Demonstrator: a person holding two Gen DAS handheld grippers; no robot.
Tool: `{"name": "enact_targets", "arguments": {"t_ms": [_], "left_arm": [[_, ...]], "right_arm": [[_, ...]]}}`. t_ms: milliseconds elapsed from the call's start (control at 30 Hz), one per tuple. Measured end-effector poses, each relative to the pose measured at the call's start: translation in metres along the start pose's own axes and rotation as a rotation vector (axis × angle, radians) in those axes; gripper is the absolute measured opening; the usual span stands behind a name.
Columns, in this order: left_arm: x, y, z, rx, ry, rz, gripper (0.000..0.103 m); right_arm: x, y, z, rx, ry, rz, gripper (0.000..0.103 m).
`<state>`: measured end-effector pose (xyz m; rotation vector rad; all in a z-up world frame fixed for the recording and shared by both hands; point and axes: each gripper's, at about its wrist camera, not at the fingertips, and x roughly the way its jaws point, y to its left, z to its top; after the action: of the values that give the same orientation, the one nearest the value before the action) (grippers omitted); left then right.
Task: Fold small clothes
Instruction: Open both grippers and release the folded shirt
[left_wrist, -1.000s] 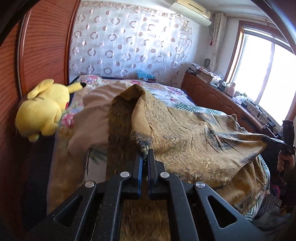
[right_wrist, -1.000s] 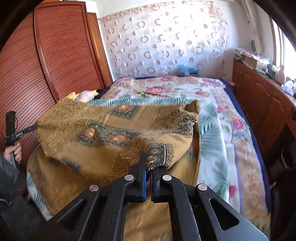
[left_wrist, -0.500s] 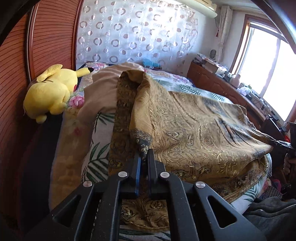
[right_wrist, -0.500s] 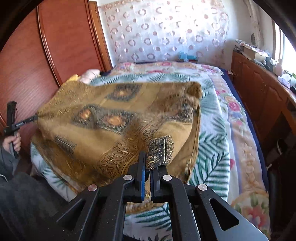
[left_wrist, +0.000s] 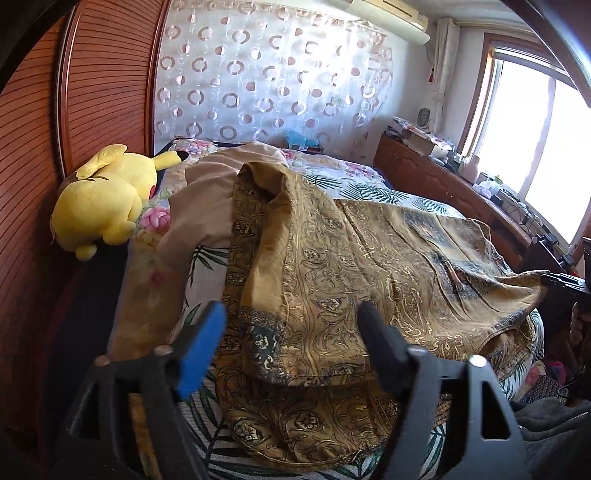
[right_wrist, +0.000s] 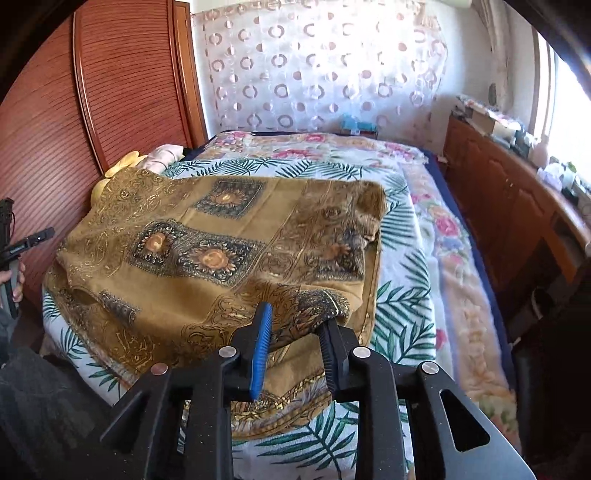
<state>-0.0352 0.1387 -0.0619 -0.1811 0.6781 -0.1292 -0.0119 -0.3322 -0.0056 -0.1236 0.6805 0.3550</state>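
A golden-brown patterned garment (left_wrist: 351, 280) lies folded over itself on the bed; it also shows in the right wrist view (right_wrist: 221, 258). My left gripper (left_wrist: 291, 328) is open, its jaws wide apart just above the garment's near left corner, holding nothing. My right gripper (right_wrist: 295, 328) is open, its jaws apart on either side of the garment's near right corner, with the cloth lying loose between them. The right gripper also shows at the far right of the left wrist view (left_wrist: 561, 280), and the left gripper at the far left of the right wrist view (right_wrist: 29, 240).
The bed (right_wrist: 406, 295) has a palm-leaf and floral cover. A yellow plush toy (left_wrist: 99, 199) and a beige cloth (left_wrist: 207, 199) lie at its left side. A wooden wardrobe (right_wrist: 92, 110) stands left, a wooden cabinet (right_wrist: 517, 203) with clutter right under the window.
Both grippers lowered the garment onto the bed and opened, letting go of its corners. The top layer now lies flat over the lower layer.
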Motion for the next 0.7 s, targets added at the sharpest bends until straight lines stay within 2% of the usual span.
{"name": "enact_targets", "arguments": {"t_ms": [67, 200, 367, 533, 700], "left_arm": [[0.002, 0.000, -0.001, 0.000, 0.008, -0.002, 0.079], [0.004, 0.001, -0.004, -0.001, 0.003, 0.042, 0.079], [0.011, 0.003, -0.006, -0.005, 0.017, 0.078, 0.079], [0.014, 0.004, -0.007, -0.010, 0.019, 0.097, 0.079], [0.020, 0.006, -0.011, -0.017, 0.032, 0.124, 0.079]], "right_arm": [[-0.005, 0.003, -0.001, -0.001, -0.002, 0.004, 0.028], [-0.014, -0.002, -0.004, 0.006, -0.009, 0.014, 0.044], [-0.016, -0.003, -0.006, -0.015, -0.004, -0.003, 0.045], [-0.024, 0.002, 0.000, 0.010, -0.032, 0.081, 0.045], [-0.013, 0.015, 0.005, -0.021, -0.044, 0.067, 0.045]]}}
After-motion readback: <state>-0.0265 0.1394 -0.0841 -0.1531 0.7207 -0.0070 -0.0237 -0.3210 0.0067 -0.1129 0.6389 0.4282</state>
